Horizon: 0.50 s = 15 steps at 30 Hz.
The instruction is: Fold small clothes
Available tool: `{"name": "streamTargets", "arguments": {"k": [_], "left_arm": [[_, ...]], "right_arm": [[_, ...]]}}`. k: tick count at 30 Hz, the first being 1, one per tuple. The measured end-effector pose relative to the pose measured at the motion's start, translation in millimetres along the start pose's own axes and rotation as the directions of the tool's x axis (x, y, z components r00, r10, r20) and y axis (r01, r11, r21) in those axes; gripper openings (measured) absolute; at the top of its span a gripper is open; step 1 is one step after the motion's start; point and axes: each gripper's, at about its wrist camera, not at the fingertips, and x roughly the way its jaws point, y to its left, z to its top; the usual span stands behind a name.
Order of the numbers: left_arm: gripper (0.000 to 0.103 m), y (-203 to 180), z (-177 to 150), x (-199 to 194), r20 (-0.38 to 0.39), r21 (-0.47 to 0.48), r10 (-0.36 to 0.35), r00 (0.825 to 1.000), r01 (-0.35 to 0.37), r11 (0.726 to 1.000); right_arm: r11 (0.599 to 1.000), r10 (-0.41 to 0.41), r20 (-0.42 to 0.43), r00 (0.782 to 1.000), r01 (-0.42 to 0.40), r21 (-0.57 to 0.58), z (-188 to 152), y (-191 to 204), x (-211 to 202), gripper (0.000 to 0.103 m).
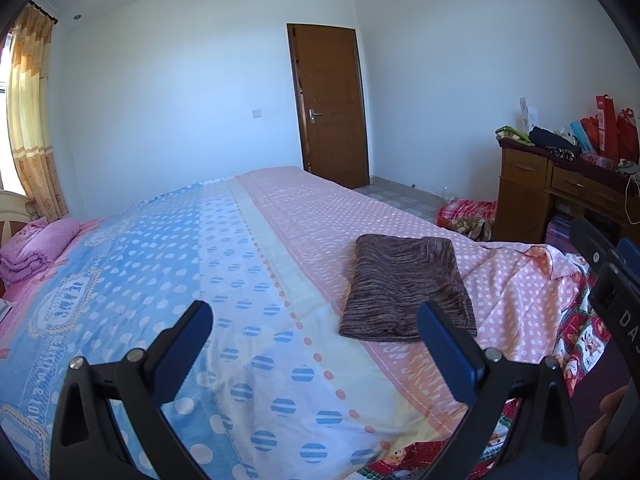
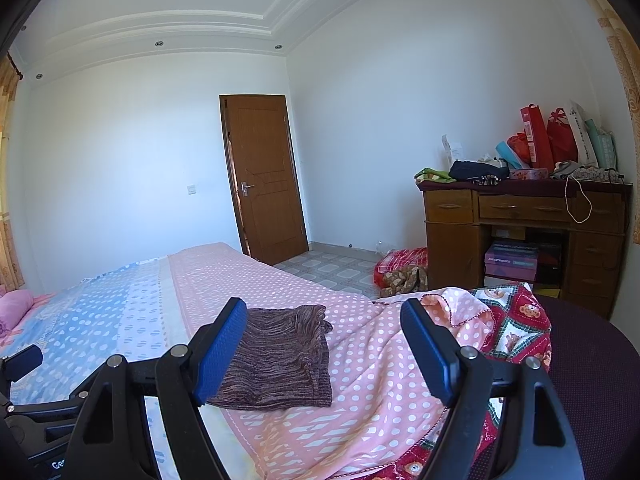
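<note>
- The cloth [image 1: 408,288], a brown-striped knit, lies folded into a rough rectangle on the pink dotted band of the bed [image 1: 248,280], towards the bed's near right corner
- Left gripper [image 1: 316,326]: jaws wide apart, holding nothing, raised above the bed; the cloth sits ahead and to the right, its near right corner behind the right finger
- Right gripper [image 2: 324,322]: jaws also wide apart and empty; here the cloth [image 2: 280,356] lies ahead and slightly left, its near left part covered by the left finger
- The long axis of the cloth runs near to far, leaning a little to the left as it goes away
- Neither gripper touches the cloth; the right one looks the nearer, since the cloth falls almost between its fingers, while the left must swing right to reach it
- The cloth already looks folded, so the next move may be another fold or setting it aside; I cannot tell which
- Hard to make out: how many layers the cloth has, what garment it is, and its near edge in the right view
- The right gripper [image 1: 608,280] shows only partly, cut off at the right edge of the left view
</note>
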Motion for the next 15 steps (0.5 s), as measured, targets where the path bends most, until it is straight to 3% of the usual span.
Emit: {"name": "streamTargets", "arguments": {"k": [7,15], "left_arm": [[0.103,6.3,-0.2,5.1,-0.016,-0.030,-0.046,0.999,0.046,0.998],[0.103,7.8,0.0,8.4,-0.023,-0.025,-0.035,0.999,0.034,0.999]], "right_arm": [[1.000,-0.007,-0.004,1.000,0.007,0.000,-2.0,3.2,-3.2,0.080],[1.000,-0.010,-0.016,1.000,0.010,0.007,-2.7,2.6,-2.5,0.080]]}}
